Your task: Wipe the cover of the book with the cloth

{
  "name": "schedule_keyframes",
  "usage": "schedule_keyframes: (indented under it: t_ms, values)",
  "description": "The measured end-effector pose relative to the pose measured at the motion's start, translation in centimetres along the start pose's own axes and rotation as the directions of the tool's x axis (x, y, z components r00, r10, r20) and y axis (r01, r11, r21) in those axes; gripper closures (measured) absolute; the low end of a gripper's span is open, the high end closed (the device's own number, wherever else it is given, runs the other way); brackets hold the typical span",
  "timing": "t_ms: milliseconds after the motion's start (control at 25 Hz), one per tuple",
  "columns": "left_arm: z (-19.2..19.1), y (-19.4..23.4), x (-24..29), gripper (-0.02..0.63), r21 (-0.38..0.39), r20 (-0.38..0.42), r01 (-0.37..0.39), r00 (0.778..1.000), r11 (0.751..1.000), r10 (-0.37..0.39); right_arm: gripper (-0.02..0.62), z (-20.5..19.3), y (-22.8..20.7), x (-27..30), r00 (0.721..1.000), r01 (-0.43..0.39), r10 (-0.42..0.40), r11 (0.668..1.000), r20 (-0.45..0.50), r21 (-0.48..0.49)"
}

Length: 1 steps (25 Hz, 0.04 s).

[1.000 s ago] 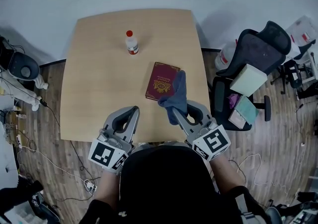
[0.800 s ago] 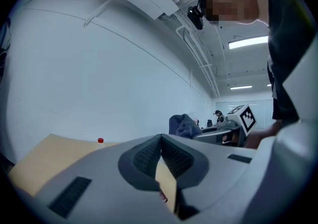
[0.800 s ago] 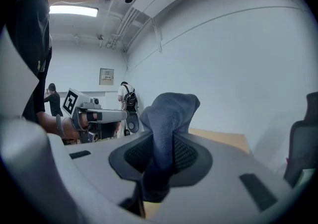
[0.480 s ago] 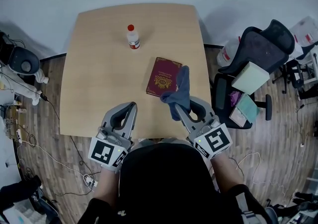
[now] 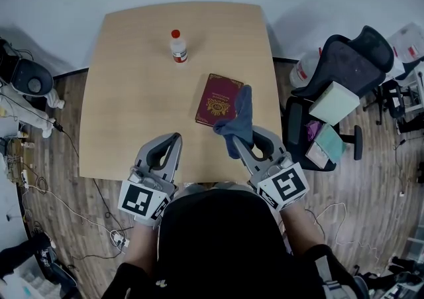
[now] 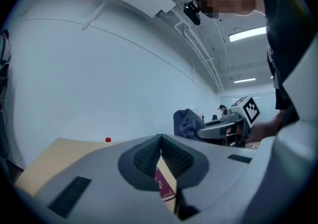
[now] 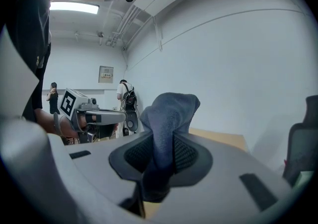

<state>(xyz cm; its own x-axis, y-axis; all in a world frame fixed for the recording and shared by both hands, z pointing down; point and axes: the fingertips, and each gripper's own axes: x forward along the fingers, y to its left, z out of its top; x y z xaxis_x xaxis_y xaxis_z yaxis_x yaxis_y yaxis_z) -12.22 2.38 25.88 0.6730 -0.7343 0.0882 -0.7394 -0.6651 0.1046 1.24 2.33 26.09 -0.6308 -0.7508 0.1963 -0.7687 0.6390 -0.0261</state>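
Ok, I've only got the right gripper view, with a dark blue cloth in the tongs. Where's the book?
Observer: The dark red hardcover book lies flat on the light wooden table, just ahead of the right tongs. In the head view the dark blue cloth overlaps its right edge.
Operator: Anything else on there?
Observer: A small white bottle with a red cap stands farther back, apart from the book.
Operator: And my other hand?
Observer: The left tongs are shut and empty, above the table's near edge.

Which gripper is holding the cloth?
The right gripper: its jaws are clamped on the blue cloth. The left gripper is shut with nothing between its jaws.
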Motion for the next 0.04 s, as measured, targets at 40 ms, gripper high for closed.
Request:
schedule_keyframes:
  t_ms: [40]
  values:
    - [-0.05, 0.12, -0.02, 0.584, -0.001, -0.002, -0.004, 1.0, 1.0, 0.004, 0.506, -0.07, 0.05, 0.04, 1.0, -0.002, 0.002, 1.0, -0.003, 0.001]
